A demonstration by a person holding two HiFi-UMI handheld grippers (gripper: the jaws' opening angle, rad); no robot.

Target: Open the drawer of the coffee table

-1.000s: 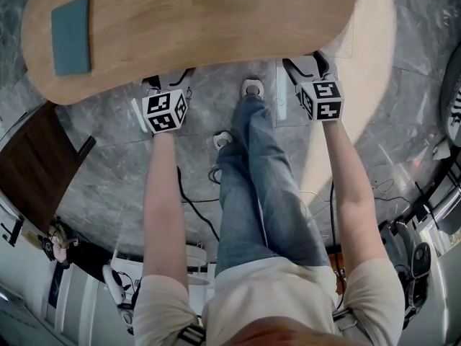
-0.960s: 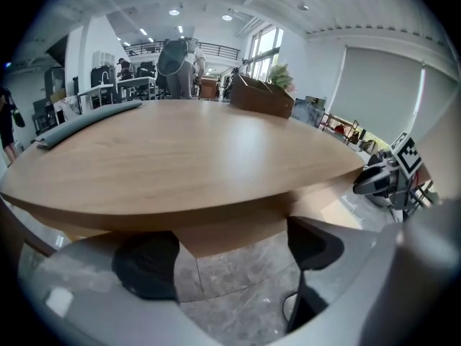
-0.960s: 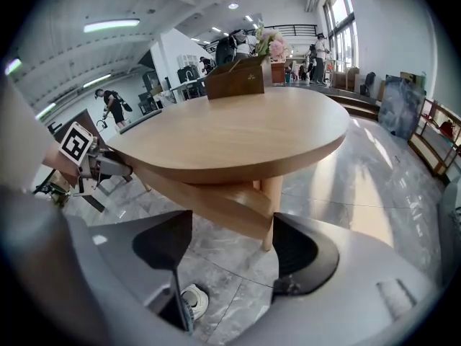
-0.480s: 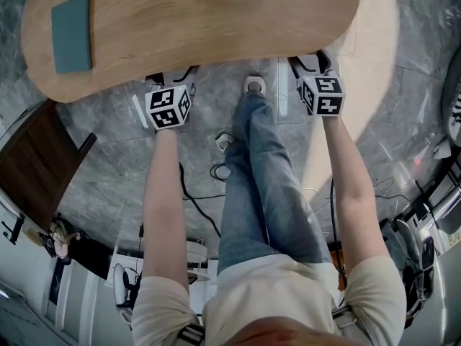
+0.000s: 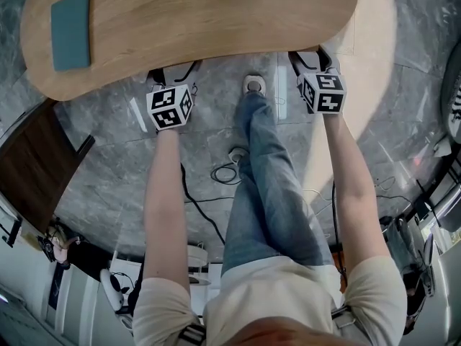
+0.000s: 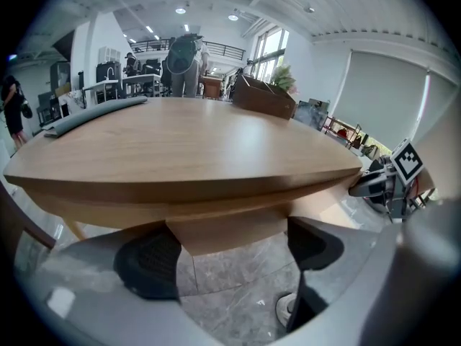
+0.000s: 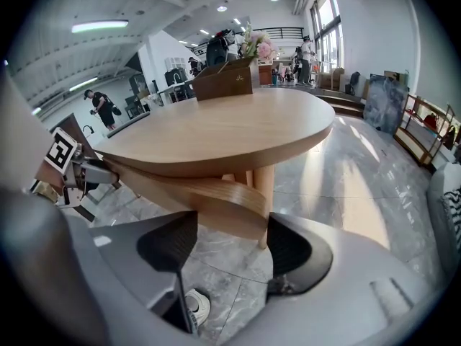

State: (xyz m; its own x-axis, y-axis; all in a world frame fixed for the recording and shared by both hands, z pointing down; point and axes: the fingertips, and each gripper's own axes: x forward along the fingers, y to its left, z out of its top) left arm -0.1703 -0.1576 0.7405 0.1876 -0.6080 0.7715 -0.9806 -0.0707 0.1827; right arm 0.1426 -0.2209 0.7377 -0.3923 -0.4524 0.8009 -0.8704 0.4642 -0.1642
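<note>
The bench (image 5: 202,13) has a rounded top of light wood and stands on a grey marble floor (image 5: 108,143). A teal mat (image 5: 70,31) lies flat near the bench's left end.

The left tool (image 5: 173,74) is at the bench's near edge, with its tip under the overhang and its marker cube facing up. In the left gripper view its jaws stand wide apart. The drawer (image 6: 227,233) (a wooden box hung just under the top) shows its left end in the gap between them. The drawer sits wholly beneath the top. Whether either pad touches the wood cannot be told. The tool is open and holds nothing.

In the middle, the person's legs (image 5: 266,171) in jeans point toward the bench. One white shoe (image 5: 253,86) is close to its edge. A black cable (image 5: 227,173) lies coiled on the floor beside the legs.

The right tool (image 5: 310,62) is at the same edge, well apart from the left one. Its jaws have just been closing a little, and they stand wide apart. In the right gripper view the drawer's curved right end lies in the gap. That end stops just beside the right-hand pad (image 7: 295,247). No squeeze on the wood is visible, so this tool is also open. A round bench leg (image 7: 264,186) stands behind the drawer.
</note>
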